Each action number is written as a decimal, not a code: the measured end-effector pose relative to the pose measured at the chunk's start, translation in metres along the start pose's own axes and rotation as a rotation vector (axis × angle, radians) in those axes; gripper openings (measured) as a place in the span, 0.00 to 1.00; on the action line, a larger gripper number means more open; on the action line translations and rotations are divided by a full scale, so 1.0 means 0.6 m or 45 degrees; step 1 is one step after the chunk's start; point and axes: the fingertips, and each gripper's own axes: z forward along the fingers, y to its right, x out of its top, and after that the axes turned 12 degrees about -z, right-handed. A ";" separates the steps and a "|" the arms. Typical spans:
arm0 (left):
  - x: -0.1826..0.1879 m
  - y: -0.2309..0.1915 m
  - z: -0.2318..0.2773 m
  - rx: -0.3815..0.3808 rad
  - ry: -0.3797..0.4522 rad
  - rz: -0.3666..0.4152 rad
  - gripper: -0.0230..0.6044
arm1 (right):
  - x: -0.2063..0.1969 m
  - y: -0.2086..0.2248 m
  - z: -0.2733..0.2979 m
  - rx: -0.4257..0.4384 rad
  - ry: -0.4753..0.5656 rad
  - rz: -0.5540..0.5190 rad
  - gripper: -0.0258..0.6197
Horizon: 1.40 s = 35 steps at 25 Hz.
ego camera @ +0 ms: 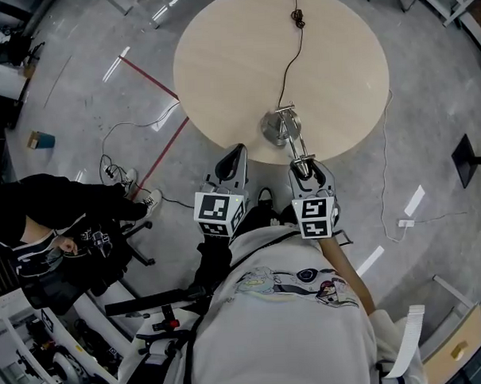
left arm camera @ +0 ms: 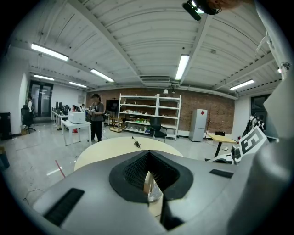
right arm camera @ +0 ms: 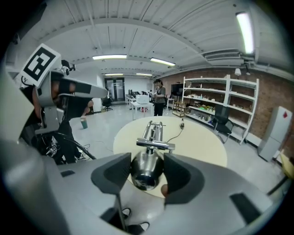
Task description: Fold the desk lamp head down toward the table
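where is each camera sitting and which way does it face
Head view: on the person's head, facing steeply down at the round table, desk lamp, left gripper, right gripper and the person's shirt.
Left gripper view: on the left gripper, facing along its closed fingers across the table toward shelves.
Right gripper view: on the right gripper, facing along its fingers clamped on the lamp head, table beyond.
Shared: head and right gripper views both show the lamp on the table.

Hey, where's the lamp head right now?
In the right gripper view, the lamp head sits gripped between the jaws of the right gripper, at the near edge of the round table.
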 end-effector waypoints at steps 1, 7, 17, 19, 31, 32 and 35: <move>0.000 0.000 0.000 0.000 -0.001 0.002 0.04 | -0.006 -0.001 0.004 0.000 -0.008 -0.005 0.39; -0.002 -0.003 -0.001 0.004 -0.008 0.006 0.04 | -0.030 -0.008 0.025 0.012 -0.045 -0.018 0.38; -0.011 -0.014 -0.007 0.026 -0.008 0.006 0.04 | -0.072 -0.015 0.059 0.023 -0.090 -0.001 0.35; -0.011 -0.015 -0.009 0.030 -0.009 0.007 0.04 | -0.077 -0.016 0.065 0.025 -0.095 0.007 0.35; -0.011 -0.018 -0.015 0.041 -0.015 0.011 0.04 | -0.101 -0.022 0.097 0.054 -0.139 0.046 0.33; -0.011 -0.018 -0.015 0.042 -0.015 0.011 0.04 | -0.102 -0.023 0.099 0.058 -0.144 0.050 0.33; -0.010 -0.018 -0.016 0.046 -0.014 0.014 0.04 | -0.106 -0.023 0.105 0.067 -0.153 0.058 0.32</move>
